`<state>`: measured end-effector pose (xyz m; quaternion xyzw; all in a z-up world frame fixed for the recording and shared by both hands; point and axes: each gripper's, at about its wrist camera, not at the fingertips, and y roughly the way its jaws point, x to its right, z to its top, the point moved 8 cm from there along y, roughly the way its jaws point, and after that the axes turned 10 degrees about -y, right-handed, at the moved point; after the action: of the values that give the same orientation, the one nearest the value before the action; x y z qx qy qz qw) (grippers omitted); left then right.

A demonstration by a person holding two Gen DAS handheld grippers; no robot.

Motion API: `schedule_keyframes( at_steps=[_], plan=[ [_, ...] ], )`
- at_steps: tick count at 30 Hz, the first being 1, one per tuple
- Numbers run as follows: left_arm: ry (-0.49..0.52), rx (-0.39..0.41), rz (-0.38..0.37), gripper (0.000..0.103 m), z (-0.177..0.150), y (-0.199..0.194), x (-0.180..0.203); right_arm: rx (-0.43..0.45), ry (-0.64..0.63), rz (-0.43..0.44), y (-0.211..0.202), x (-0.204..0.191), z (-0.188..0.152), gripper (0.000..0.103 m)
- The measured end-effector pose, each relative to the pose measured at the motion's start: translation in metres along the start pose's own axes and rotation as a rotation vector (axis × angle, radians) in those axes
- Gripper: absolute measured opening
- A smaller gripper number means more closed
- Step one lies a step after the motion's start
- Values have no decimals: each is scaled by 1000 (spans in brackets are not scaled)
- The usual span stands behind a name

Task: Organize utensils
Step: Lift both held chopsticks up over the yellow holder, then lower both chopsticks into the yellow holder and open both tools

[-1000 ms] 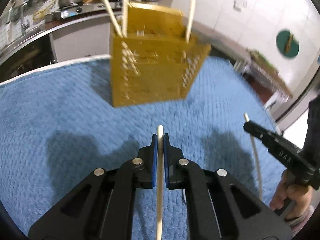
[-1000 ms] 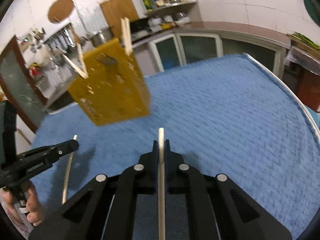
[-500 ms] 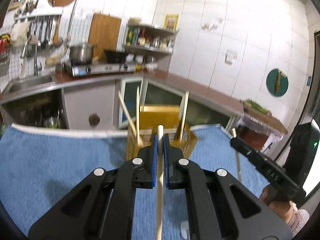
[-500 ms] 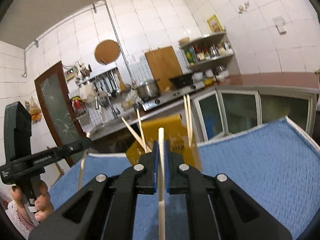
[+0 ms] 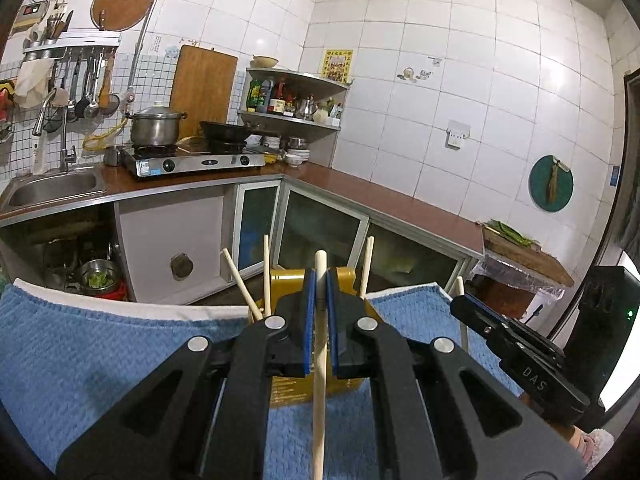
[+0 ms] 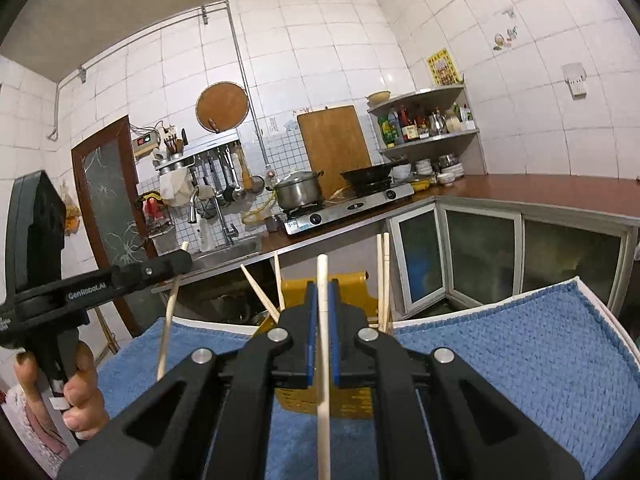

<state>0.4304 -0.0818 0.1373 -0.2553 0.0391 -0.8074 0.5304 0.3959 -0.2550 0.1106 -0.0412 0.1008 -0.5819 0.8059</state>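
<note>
left tongs [image 5: 319, 312] clamped, right tongs [image 6: 322, 316] clamped — level

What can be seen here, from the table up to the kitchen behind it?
Chopstick holder: one, yellow, on the blue towel, mostly behind the grippers.
Chopsticks in holder: at least three, pale wood, standing upright or leaning.
Held chopsticks: two, pale wood, one clamped in each gripper.
Towel: one, blue, covering the table.
Pot: one, steel, on the stove.
Wok: one, black, on the stove.
Cutting board: one, brown, leaning on the tiled wall.
Sink: one, steel, in the counter.
Left gripper: black, blue pads, shut on a chopstick.
Right gripper: black, blue pads, shut on a chopstick.
Hand: one, on the left gripper's handle.
</note>
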Motion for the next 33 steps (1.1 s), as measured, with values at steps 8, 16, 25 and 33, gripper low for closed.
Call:
schedule_keyframes(
  at_steps=[8,16,25,33],
  plan=[
    [-2,-121,20,4,-8,35,-14,-107,5,-3,23,7,8,6],
    [25,3,30,4,40,37,-6,68,-31,-8,34,14,70,6],
    [80,321,-22,4,107,16,26,430,-80,-126,25,29,125,6],
    [74,330,-5,4,92,53,14,424,-96,-109,64,32,112,6]
  ],
)
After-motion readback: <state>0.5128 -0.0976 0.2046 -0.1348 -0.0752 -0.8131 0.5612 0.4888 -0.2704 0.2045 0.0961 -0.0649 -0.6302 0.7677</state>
